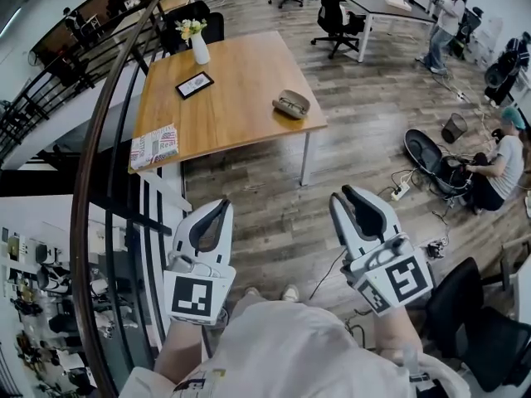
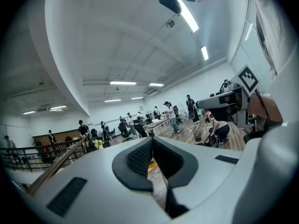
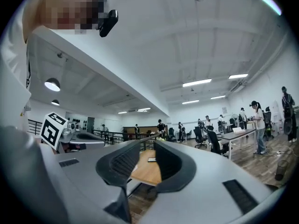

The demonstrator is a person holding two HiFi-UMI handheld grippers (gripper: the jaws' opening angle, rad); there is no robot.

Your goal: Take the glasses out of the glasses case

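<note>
While the case point(image 1: 291, 104) lies near the right edge of the table point(image 1: 241, 98), looking shut from here, the person stands well back from it on the wood floor. To my eye nothing of the job has begun.

The left tongs point(image 1: 222, 207) have their tips pressed together with nothing caught in them. The right tongs point(image 1: 343, 194) stand a slit apart, and only the far table shows through the gap. Both point roughly towards the table, well apart from the case.

Everything is left, I'd say: walk up, steady the case, lift its lid and draw the glasses out. The glasses can't be seen and are presumably inside.

There is little writing to read. Each pair of tongs carries a cube point(image 1: 197, 297) with black-and-white square markers, patterns rather than words. A patterned packet point(image 1: 154, 146) lies at the table's near left corner. A dark slab point(image 1: 194, 84) lies further in, near a vase point(image 1: 200, 48). Any print on them is too small to make out.
</note>
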